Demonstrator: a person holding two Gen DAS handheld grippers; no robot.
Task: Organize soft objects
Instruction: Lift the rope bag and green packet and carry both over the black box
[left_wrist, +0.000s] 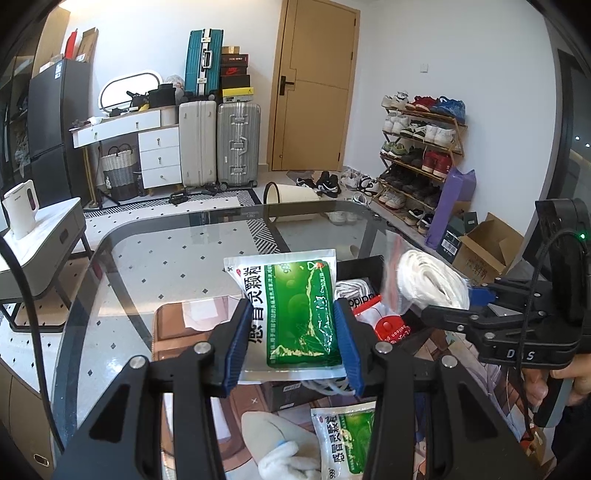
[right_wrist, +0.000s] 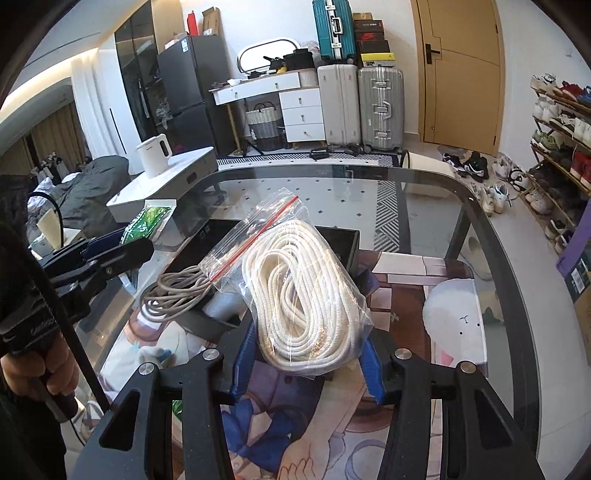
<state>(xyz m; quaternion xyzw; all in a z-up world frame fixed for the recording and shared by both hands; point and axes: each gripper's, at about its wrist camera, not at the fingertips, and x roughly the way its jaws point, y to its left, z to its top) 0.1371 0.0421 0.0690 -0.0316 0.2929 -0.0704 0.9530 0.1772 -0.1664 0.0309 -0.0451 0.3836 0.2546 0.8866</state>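
Note:
My left gripper (left_wrist: 291, 336) is shut on a green and white medicine sachet (left_wrist: 295, 314) and holds it above the glass table (left_wrist: 155, 258). My right gripper (right_wrist: 306, 332) is shut on a clear zip bag of white rope (right_wrist: 303, 291), held over a black box (right_wrist: 332, 240). The rope bag also shows in the left wrist view (left_wrist: 428, 280), and the sachet in the right wrist view (right_wrist: 147, 218). A second green sachet (left_wrist: 343, 439) lies on the printed mat (right_wrist: 399, 280). A white sock (left_wrist: 288, 458) lies beside it.
A coil of grey cord (right_wrist: 173, 295) hangs over the black box's near edge. The box also holds a white bundle and a red-capped item (left_wrist: 388, 328). A white plush (right_wrist: 454, 325) lies on the mat at right. Suitcases, a shoe rack and a door stand beyond the table.

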